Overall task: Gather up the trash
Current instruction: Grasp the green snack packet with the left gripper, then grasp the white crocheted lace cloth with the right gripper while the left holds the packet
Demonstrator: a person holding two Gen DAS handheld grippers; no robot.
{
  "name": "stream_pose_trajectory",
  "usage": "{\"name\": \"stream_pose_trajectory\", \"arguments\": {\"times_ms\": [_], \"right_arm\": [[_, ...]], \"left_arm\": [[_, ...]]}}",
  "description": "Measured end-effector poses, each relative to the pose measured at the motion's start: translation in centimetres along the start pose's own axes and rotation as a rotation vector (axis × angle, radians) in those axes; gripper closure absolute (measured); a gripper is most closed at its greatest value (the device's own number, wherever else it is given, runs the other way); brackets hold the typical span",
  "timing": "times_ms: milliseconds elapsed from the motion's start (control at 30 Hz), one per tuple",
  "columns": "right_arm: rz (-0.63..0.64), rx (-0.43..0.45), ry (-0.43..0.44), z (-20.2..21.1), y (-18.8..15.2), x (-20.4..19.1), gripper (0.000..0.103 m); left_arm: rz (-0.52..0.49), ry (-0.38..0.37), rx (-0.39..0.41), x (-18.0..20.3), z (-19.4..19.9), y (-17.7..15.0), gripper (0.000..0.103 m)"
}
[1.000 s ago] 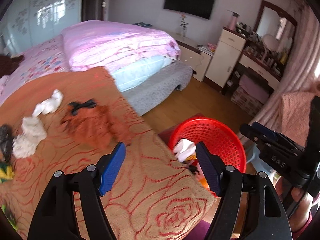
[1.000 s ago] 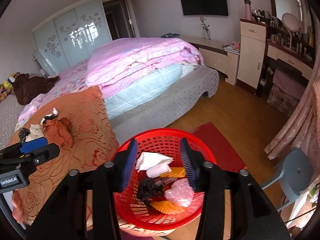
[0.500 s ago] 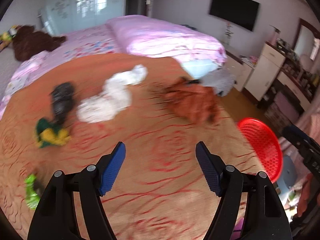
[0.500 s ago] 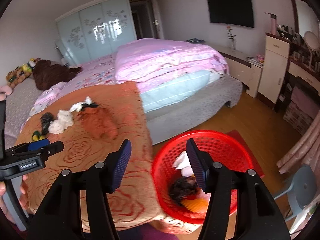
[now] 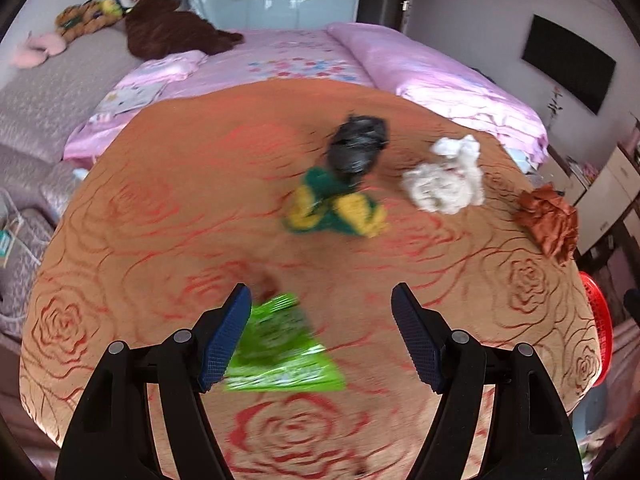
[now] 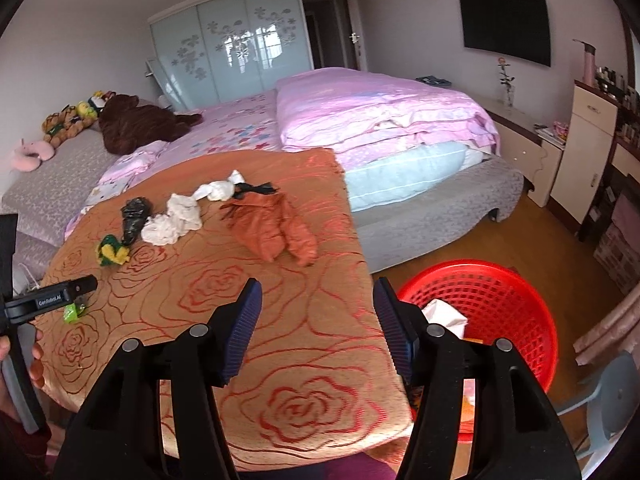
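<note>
An orange rose-patterned cloth (image 5: 168,240) carries several pieces of trash. A green wrapper (image 5: 280,344) lies just under my left gripper (image 5: 320,296), close beside its left finger; the jaws stand open and do not press it. Farther off lie a green-and-yellow scrap (image 5: 332,208), a black bag (image 5: 358,148), white tissue wads (image 5: 444,180) and a crumpled brown bag (image 5: 548,220). My right gripper (image 6: 317,286) hangs open and empty over the cloth's right edge. To its right, a red basket (image 6: 500,300) on the floor holds trash.
A bed with pink quilts (image 6: 372,108) runs behind the cloth, with plush toys (image 6: 76,120) at its head. A grey-blue chair (image 6: 608,396) stands beside the basket. Cabinets (image 6: 588,148) line the right wall. A hand (image 6: 34,360) holds the left gripper's handle.
My left gripper swung left from the basket across the cloth to above the green wrapper. My right gripper moved left off the basket to the cloth's edge, its jaws wider than a second ago.
</note>
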State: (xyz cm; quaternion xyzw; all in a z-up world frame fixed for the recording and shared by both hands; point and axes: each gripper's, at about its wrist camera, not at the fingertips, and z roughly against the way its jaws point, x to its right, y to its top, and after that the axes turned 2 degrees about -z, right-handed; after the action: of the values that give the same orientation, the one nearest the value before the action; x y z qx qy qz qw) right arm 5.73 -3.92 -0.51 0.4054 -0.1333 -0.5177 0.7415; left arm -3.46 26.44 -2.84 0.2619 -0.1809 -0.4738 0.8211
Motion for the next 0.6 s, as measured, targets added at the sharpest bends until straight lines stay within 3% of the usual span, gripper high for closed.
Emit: {"name": "stream_pose_trajectory", "arguments": {"times_ms": [133,333,500,600], "right_arm": [[0.011,-0.006,0.026,-0.4,0.2,-1.4,0.047],[0.042,-0.008,0.067,-1.0,0.8,-3.9,0.047],[0.074,-0.015,0.094,-1.8,1.4,-6.1,0.047],[0.104,-0.023,0.108,-2.5,1.7,-7.7,0.047]], "left_arm": [[-0.007,0.013,-0.028,-0.7,-0.6,-1.2,0.033],[-0.004,0.008,-0.009,-1.6,-0.2,-1.9,0.034],[0.010,0.015,0.003,-2.5,0.1,-2.4,0.056],[0.024,0.000,0.009,-2.8,0.2,-2.4,0.057]]}}
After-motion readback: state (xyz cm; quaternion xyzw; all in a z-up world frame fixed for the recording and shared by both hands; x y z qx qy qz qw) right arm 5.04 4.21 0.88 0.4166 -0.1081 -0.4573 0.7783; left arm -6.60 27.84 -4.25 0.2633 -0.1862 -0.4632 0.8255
